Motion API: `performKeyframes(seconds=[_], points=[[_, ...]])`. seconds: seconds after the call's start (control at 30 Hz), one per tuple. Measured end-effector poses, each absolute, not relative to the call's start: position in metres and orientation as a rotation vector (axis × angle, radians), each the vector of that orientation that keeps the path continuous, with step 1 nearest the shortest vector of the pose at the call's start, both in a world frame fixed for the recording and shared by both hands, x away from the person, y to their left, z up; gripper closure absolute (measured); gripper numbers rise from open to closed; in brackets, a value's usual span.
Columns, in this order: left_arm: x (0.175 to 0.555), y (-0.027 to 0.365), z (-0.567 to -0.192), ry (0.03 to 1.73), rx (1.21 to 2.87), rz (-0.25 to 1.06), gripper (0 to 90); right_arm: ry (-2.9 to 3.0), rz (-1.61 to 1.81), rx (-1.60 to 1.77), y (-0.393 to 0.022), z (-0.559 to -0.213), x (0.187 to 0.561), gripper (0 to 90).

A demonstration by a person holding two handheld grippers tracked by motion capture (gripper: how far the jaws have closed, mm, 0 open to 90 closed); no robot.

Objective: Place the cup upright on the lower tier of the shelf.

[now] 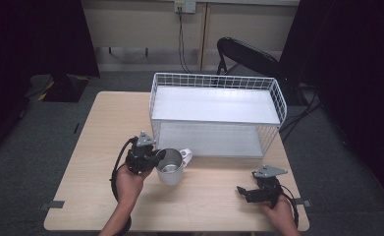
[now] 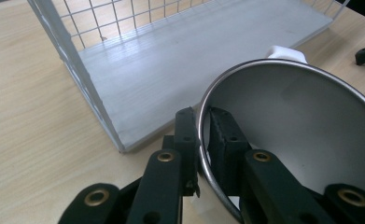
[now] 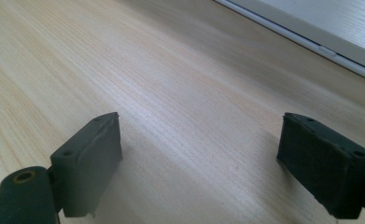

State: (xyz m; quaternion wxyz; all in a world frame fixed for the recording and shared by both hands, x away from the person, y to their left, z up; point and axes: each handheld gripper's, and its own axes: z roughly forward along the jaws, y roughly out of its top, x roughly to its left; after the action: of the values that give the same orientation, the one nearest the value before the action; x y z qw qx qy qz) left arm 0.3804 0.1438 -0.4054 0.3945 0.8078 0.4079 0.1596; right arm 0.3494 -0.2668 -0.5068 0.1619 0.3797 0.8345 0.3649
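Observation:
A metal mug [image 1: 171, 167] with a white handle stands in front of the white wire rack [image 1: 214, 113]. My left gripper [image 1: 156, 158] is shut on the mug's rim, one jaw outside and one inside the steel wall. In the left gripper view the mug [image 2: 301, 130] looms at the right, pinched in my left gripper [image 2: 203, 135], with the rack's lower shelf [image 2: 180, 65] beyond. My right gripper [image 1: 244, 192] rests low over the table near the front right, its jaws wide apart. In the right gripper view nothing lies in my right gripper [image 3: 201, 158].
The wooden table [image 1: 106, 128] carries the two-tier wire rack at its back right. A black folding chair [image 1: 251, 56] stands behind the rack. Dark curtains flank the room, and cables run along the floor.

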Motion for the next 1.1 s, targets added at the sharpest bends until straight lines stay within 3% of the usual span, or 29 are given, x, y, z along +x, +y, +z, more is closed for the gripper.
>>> performKeyframes(seconds=[1.1], points=[[0.402, 0.107, -0.396, 1.062, 2.0, 0.48, 82.2, 2.382, 1.042, 1.085, -0.267, -0.507, 0.349, 12.6]])
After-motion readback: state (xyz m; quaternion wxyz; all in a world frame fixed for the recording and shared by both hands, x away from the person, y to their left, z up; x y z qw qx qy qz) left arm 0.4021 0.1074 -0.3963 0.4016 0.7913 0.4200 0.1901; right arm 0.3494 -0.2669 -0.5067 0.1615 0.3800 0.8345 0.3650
